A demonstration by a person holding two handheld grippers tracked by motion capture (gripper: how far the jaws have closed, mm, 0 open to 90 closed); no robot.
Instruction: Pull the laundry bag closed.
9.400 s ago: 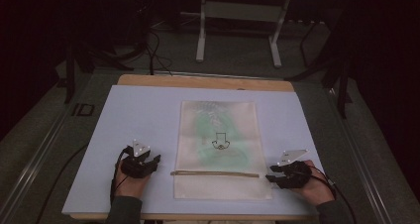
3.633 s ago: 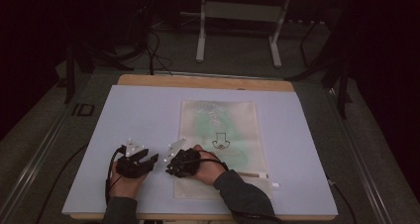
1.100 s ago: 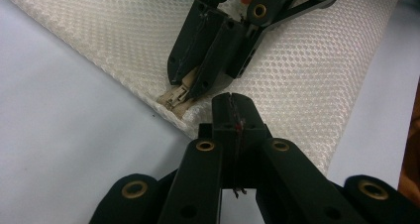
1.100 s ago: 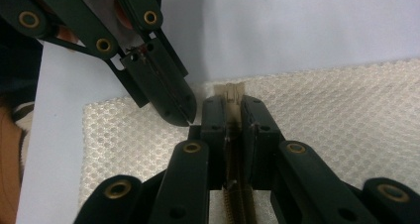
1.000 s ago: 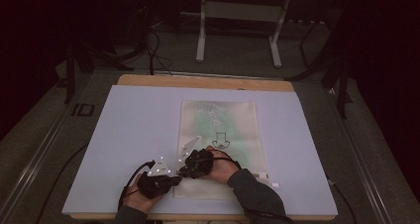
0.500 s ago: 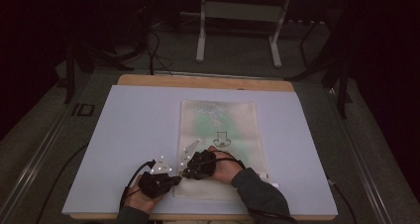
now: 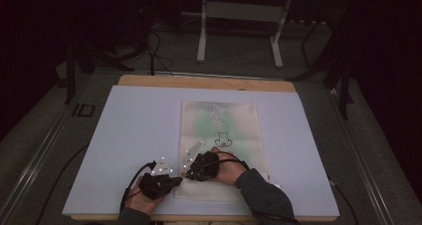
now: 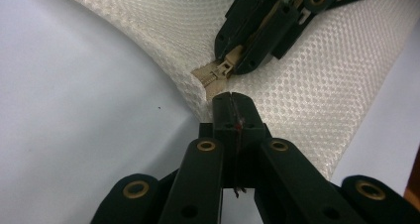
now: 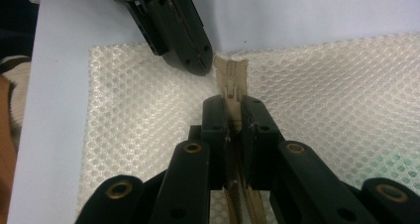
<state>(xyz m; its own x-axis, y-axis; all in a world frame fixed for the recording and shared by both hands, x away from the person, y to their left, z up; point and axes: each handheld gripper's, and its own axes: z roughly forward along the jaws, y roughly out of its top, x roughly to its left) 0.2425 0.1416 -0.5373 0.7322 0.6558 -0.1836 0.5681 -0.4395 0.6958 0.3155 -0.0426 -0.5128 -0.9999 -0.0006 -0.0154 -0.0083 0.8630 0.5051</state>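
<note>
White table (image 7: 124, 135) | mesh pouch (image 7: 219, 120), green contents blurred | left gripper (image 8: 231, 107) clamps pouch corner | right gripper (image 9: 233, 116) clamps zipper pull (image 9: 232, 92)

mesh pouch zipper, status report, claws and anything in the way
Left claw shut on mesh pouch edge at zipper end. Right claw shut on zipper slider. Nothing in the way.

Zipper slider (image 9: 232, 92): partly hidden between the right hand-held gripper (image 9: 233, 116) jaws. Mesh bag (image 7: 221, 135): near edge covered beneath both hands; printed contents beyond the gripper blurred.
</note>
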